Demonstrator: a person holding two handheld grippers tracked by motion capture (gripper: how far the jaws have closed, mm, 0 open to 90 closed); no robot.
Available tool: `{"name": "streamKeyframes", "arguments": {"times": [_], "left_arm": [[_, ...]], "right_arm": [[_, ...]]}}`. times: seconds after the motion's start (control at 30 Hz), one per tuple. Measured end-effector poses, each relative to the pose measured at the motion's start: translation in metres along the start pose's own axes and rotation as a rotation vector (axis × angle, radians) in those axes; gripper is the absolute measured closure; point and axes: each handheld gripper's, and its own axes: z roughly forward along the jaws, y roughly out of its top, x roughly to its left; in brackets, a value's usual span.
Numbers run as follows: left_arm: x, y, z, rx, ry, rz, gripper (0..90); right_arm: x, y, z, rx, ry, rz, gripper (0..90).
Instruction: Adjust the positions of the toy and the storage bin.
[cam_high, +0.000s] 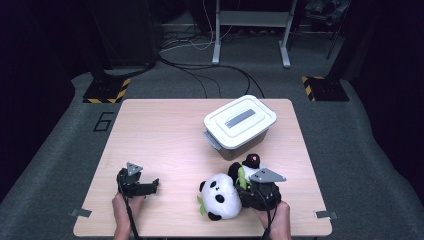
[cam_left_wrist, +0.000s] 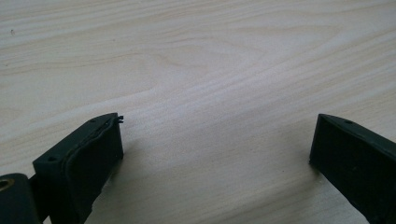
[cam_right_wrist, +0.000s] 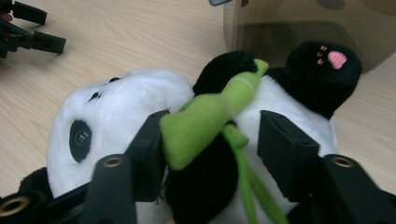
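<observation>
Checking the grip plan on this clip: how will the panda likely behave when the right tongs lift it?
The panda looks plush, so it will probably squash between the right tongs rather than slip. It seems light for its bulk. The big head lies off to one side of the grip, so it may droop or swing. The green bamboo looks floppy and could dangle.

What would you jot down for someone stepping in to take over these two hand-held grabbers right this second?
Left gripper: open, holding nothing, low over bare table at the near left.
Right gripper: jaws set either side of the plush panda, around its green bamboo stalk and belly; whether they press yet is unclear.
The panda lies on its back near the table's front edge, just in front of the lidded storage box.
Done: right gripper is at the toy.
Left: probably close, lift; the box lid is still on.
</observation>
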Motion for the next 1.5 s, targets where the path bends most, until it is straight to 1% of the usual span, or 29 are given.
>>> {"name": "streamKeyframes", "arguments": {"times": [0.1,0.2,0.23,0.27,0.3,0.33,0.37,0.43,0.5,0.57,0.67,0.77,0.83,0.87,0.9,0.93,0.97,1.07,1.13,1.17,1.2,1.23,1.27,1.3,1.33,1.4,1.43,1.47,1.5], "left_arm": [[0.0,0.0,0.0,0.0,0.001,-0.002,2.3],[0.0,0.0,0.0,0.001,0.0,-0.002,2.3],[0.0,0.0,0.0,0.001,0.001,-0.002,2.2],[0.0,0.0,0.0,0.001,0.001,-0.002,2.3],[0.0,0.0,0.0,0.001,0.001,-0.002,2.3],[0.0,0.0,0.0,0.001,0.002,-0.004,2.3],[0.0,0.0,0.0,-0.001,0.003,-0.003,2.5],[0.0,0.0,0.0,0.003,0.003,-0.005,2.5],[0.0,0.0,0.0,0.003,0.005,-0.007,2.4],[-0.001,0.001,0.0,0.001,0.009,-0.011,2.4],[-0.001,0.001,0.0,0.003,0.01,-0.017,2.4],[-0.001,0.002,-0.001,0.015,0.008,-0.025,2.4],[0.0,0.003,-0.004,-0.002,-0.013,-0.043,2.6],[-0.001,0.004,-0.005,-0.002,-0.016,-0.042,2.6],[-0.002,0.005,-0.007,-0.015,-0.017,-0.042,2.7],[-0.004,0.007,-0.009,-0.021,-0.025,-0.042,2.9],[-0.006,0.009,-0.011,-0.025,-0.034,-0.042,2.9],[-0.014,0.014,-0.017,-0.025,-0.061,-0.016,3.0],[-0.022,0.017,-0.022,-0.031,-0.082,-0.006,3.0],[-0.029,0.02,-0.026,-0.038,-0.106,0.006,2.9],[-0.029,0.02,-0.026,-0.038,-0.106,0.006,3.0],[-0.034,0.022,-0.028,-0.04,-0.113,0.018,3.0],[-0.039,0.024,-0.03,-0.044,-0.119,0.027,2.9],[-0.044,0.026,-0.032,-0.041,-0.134,0.043,2.9],[-0.051,0.028,-0.034,-0.048,-0.15,0.051,2.9],[-0.061,0.031,-0.037,-0.056,-0.169,0.069,2.9],[-0.071,0.033,-0.04,-0.061,-0.193,0.085,2.9],[-0.071,0.033,-0.04,-0.061,-0.193,0.085,2.9],[-0.077,0.035,-0.042,-0.063,-0.206,0.094,2.9]], "right_arm": [[-0.007,0.003,-0.009,-0.018,-0.009,-0.005,30.4],[-0.02,0.003,-0.018,-0.023,-0.022,-0.014,19.2],[-0.024,0.002,-0.02,-0.024,-0.026,-0.011,16.7],[-0.034,-0.002,-0.024,-0.036,-0.027,-0.009,13.7],[-0.034,-0.002,-0.024,-0.036,-0.027,-0.009,13.7],[-0.039,-0.004,-0.026,-0.039,-0.026,-0.008,12.5],[-0.048,-0.008,-0.029,-0.057,-0.023,0.0,9.1],[-0.051,-0.009,-0.03,-0.062,-0.013,0.008,9.0],[-0.059,-0.012,-0.035,-0.087,0.033,0.031,8.8],[-0.06,-0.013,-0.038,-0.09,0.028,0.032,8.6],[-0.054,-0.013,-0.047,-0.095,0.027,0.008,7.9],[-0.053,-0.012,-0.052,-0.104,0.036,0.007,7.2],[-0.052,-0.011,-0.063,-0.122,0.014,-0.003,7.0],[-0.052,-0.011,-0.063,-0.122,0.014,-0.003,7.0],[-0.053,-0.011,-0.066,-0.123,0.007,-0.009,6.9],[-0.06,-0.013,-0.07,-0.127,-0.03,-0.005,6.8],[-0.06,-0.013,-0.07,-0.127,-0.03,-0.005,6.8],[-0.075,-0.022,-0.072,-0.122,-0.066,0.029,6.6],[-0.085,-0.031,-0.072,-0.112,-0.096,0.053,6.6],[-0.096,-0.04,-0.07,-0.105,-0.12,0.081,6.7],[-0.096,-0.04,-0.07,-0.105,-0.12,0.081,6.7],[-0.1,-0.044,-0.069,-0.101,-0.128,0.092,6.7],[-0.111,-0.053,-0.065,-0.094,-0.152,0.115,6.9],[-0.115,-0.058,-0.063,-0.093,-0.154,0.13,7.0],[-0.115,-0.058,-0.063,-0.093,-0.154,0.13,7.0],[-0.126,-0.068,-0.056,-0.085,-0.172,0.159,6.9],[-0.134,-0.075,-0.05,-0.08,-0.178,0.189,6.9],[-0.134,-0.075,-0.05,-0.08,-0.178,0.189,6.9],[-0.141,-0.084,-0.04,-0.059,-0.208,0.202,7.0]]}}
